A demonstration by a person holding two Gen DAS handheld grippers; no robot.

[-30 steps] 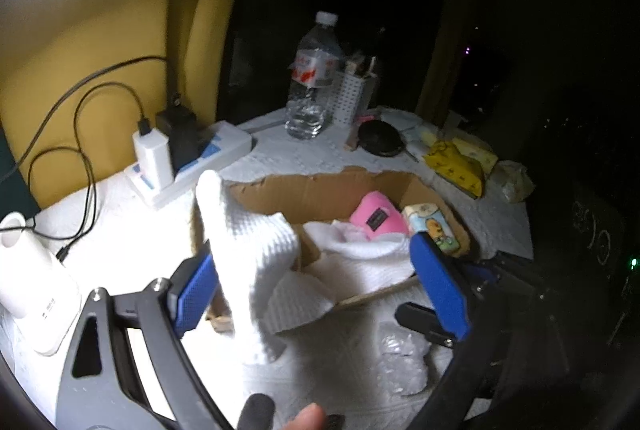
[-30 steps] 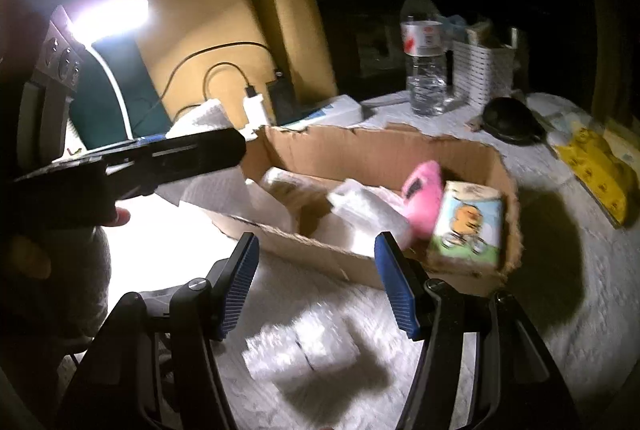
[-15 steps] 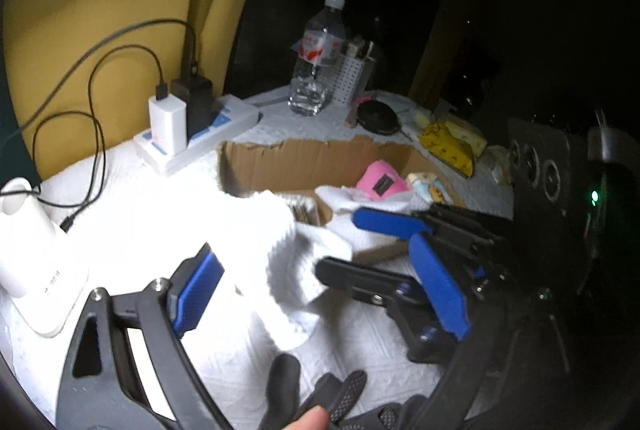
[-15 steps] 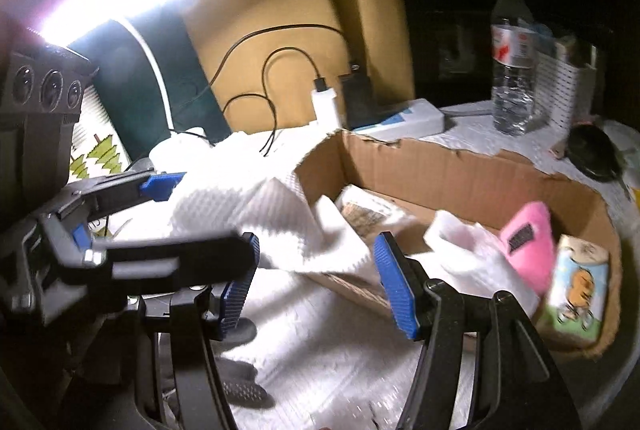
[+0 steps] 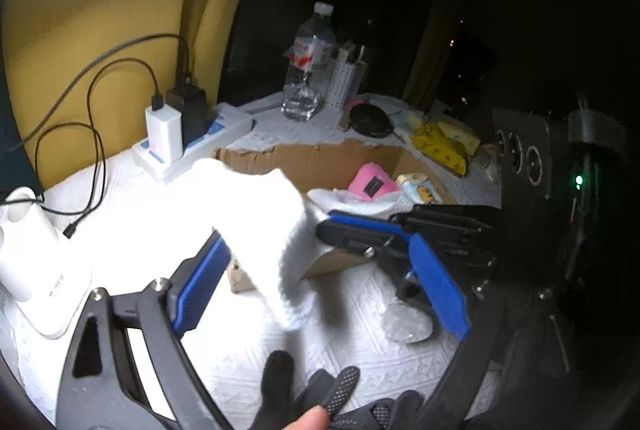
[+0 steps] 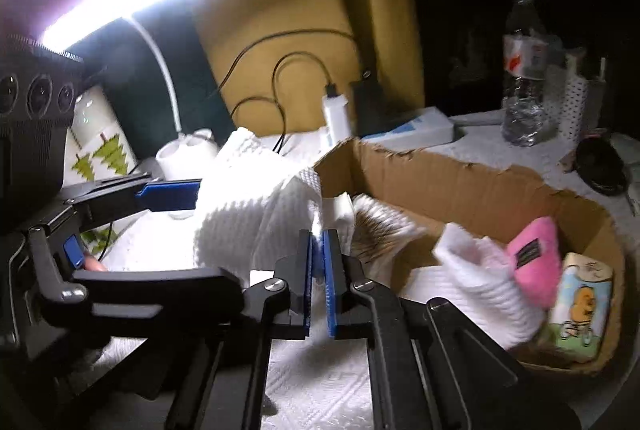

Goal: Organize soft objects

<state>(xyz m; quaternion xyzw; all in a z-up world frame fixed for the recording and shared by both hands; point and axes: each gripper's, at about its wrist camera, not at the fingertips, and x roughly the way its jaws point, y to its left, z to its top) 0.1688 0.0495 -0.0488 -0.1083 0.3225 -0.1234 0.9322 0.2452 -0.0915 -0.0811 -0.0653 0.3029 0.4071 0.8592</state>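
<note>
A white waffle cloth (image 5: 256, 213) hangs over the near left corner of the cardboard box (image 5: 312, 157). My right gripper (image 6: 318, 242) is closing tight on the cloth (image 6: 256, 213), with a fold of its edge pinched between the blue pads. My left gripper (image 5: 320, 270) stands wide open around the cloth's hanging part, pads apart from it. In the left wrist view the right gripper (image 5: 360, 226) reaches in from the right. Inside the box (image 6: 460, 165) lie a pink soft item (image 6: 536, 254), a cartoon tissue pack (image 6: 584, 302) and another white cloth (image 6: 488, 282).
A power strip with chargers (image 5: 176, 137) and a white lamp base (image 5: 36, 270) sit left of the box. A water bottle (image 5: 308, 69), a white holder (image 5: 344, 81), a black disc (image 5: 370, 119) and a yellow packet (image 5: 440, 145) stand behind. Clear plastic wrap (image 5: 404, 322) lies in front.
My right gripper swung left to the cloth and went from open to shut on its edge. The cloth lifted and spread toward the left gripper, which stayed open.
</note>
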